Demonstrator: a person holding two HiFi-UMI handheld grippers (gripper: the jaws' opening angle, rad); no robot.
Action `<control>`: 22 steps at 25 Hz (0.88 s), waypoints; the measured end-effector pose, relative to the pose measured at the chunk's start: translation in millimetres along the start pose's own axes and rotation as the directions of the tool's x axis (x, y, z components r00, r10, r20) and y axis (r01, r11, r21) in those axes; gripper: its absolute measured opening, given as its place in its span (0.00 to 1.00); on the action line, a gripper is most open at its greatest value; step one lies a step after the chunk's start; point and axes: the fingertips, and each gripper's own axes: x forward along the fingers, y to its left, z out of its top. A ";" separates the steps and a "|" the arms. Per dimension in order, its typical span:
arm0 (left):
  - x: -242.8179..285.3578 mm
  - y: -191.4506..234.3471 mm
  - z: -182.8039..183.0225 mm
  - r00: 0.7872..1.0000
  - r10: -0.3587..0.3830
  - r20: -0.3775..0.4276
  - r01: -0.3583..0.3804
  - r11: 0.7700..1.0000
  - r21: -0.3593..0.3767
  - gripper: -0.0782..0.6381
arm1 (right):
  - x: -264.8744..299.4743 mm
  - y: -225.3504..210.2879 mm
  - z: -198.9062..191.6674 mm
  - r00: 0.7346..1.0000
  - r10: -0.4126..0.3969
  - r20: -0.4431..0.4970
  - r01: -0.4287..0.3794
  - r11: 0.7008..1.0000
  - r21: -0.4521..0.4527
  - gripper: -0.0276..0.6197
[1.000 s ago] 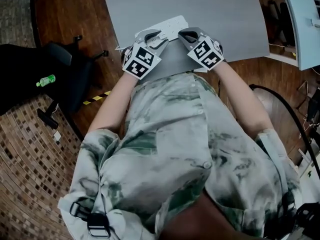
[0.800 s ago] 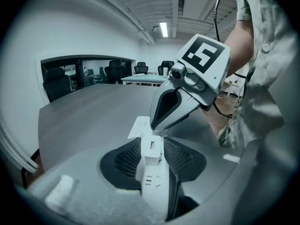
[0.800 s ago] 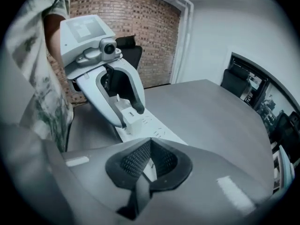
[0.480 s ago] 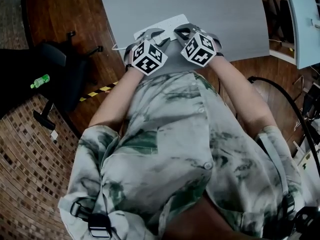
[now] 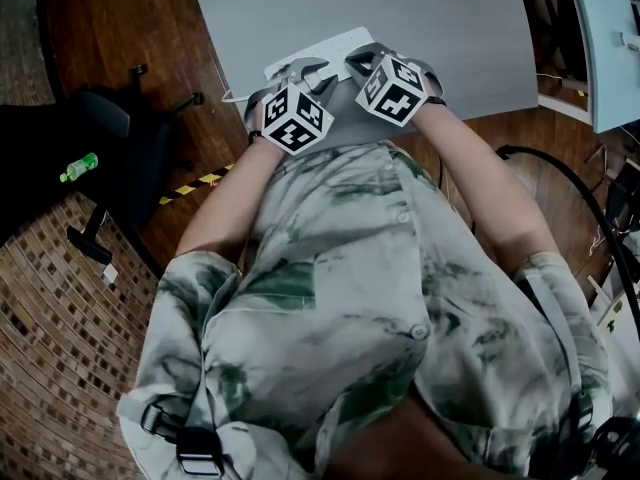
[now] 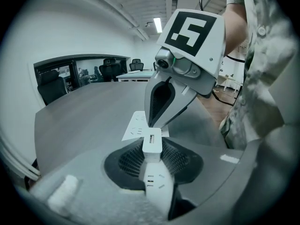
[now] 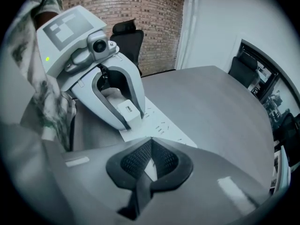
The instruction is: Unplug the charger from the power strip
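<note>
Now: charger (image 6: 151,144) stands upright in strip (image 6: 136,127), USB port up, long axis vertical. Strip flat on bench (image 5: 430,28) near its front edge, running lower-left to upper-right in head view. Left tool (image 5: 300,71) astride charger, jaws just been closing, pads on its sides. Right tool (image 6: 154,120) just beyond, jaws pressed together, tips down on strip. Chair (image 5: 100,118) and green bottle (image 5: 78,167) well off left. Both tools pitched down, forearms converging before torso.
</note>
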 end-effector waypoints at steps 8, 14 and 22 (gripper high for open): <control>-2.8 -0.7 -0.3 1.000 0.006 0.024 -0.004 0.999 -0.050 0.25 | 1.3 2.4 0.0 0.999 -0.010 -0.047 0.010 1.000 -0.012 0.04; -3.8 -0.5 -0.1 1.000 0.022 -0.002 -0.022 1.000 0.015 0.25 | 5.3 2.3 -1.5 0.997 -0.017 -0.076 0.016 1.000 -0.012 0.04; -4.0 1.8 -0.9 1.000 -0.010 -0.004 0.010 1.000 -0.026 0.25 | 5.6 1.7 -0.8 0.996 -0.020 -0.081 0.020 1.000 -0.003 0.04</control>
